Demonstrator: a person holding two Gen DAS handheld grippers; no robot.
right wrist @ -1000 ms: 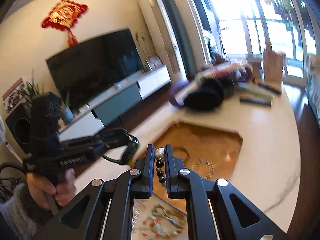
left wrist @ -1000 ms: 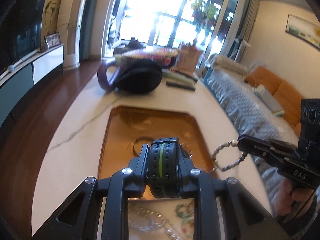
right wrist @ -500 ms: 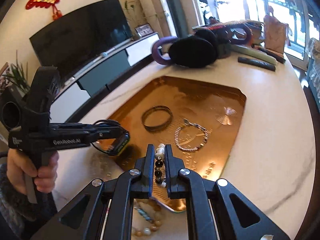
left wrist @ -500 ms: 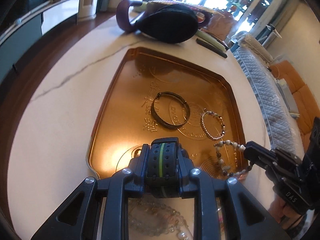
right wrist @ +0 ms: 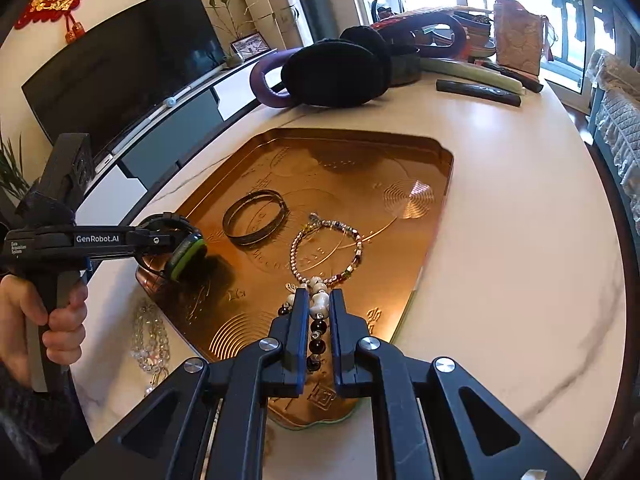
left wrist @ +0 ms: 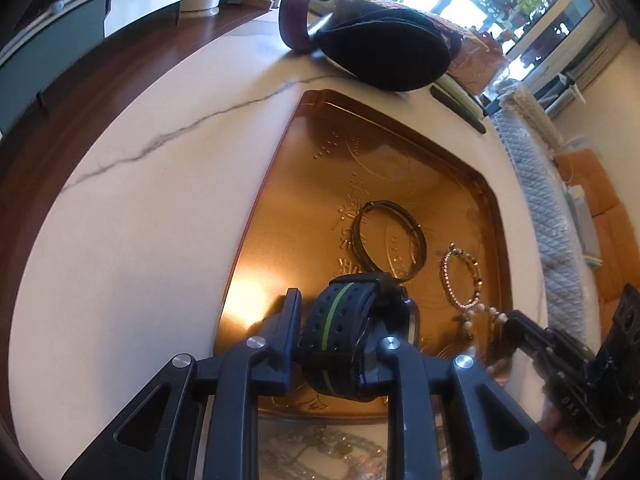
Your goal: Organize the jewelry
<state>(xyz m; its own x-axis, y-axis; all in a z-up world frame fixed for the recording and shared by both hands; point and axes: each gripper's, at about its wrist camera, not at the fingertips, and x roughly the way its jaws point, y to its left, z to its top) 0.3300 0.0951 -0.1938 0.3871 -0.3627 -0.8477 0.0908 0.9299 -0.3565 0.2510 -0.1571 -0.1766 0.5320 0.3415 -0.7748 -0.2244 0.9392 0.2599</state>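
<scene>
Jewelry status: my left gripper (left wrist: 352, 312) has its fingers spread, the black watch with green stripe (left wrist: 344, 336) sitting loosely between them, low centre of the left view, over the copper tray (left wrist: 280, 184). My right gripper (right wrist: 318, 316) has parted slightly around a bead bracelet (right wrist: 316, 320) at the tray's near edge. A dark bangle (right wrist: 254, 218) and a beaded chain bracelet (right wrist: 326, 250) lie mid-tray, just beside each other.
</scene>
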